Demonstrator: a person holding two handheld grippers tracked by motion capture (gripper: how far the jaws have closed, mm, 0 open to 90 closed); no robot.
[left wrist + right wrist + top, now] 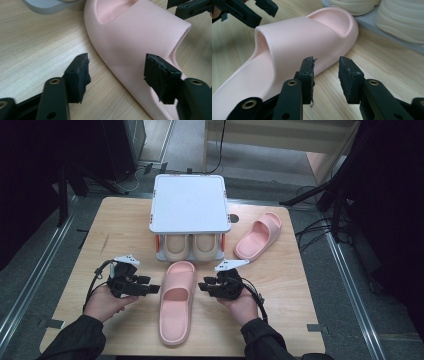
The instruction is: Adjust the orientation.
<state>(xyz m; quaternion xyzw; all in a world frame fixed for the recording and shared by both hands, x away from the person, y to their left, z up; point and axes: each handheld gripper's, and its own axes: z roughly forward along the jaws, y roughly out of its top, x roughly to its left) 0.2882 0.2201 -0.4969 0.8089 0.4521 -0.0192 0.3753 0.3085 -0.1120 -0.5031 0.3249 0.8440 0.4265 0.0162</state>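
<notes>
A pink slipper [176,302] lies lengthwise at the middle of the wooden table [125,227], toe toward the rack. My left gripper [154,289] is level just left of its strap, jaws open. In the left gripper view my left gripper [117,61] has the pink slipper [140,37] ahead of its pads, which do not touch it. My right gripper [201,286] is just right of the strap, open. In the right gripper view my right gripper [326,62] is open with nothing between its fingers, close to the pink slipper [299,35].
A small rack with a white top [190,202] stands at the table's back middle, two beige slippers [189,247] on its lower shelf, just beyond the pink slipper's toe. A second pink slipper [258,236] lies to the rack's right. Bare wood lies left and right of the hands.
</notes>
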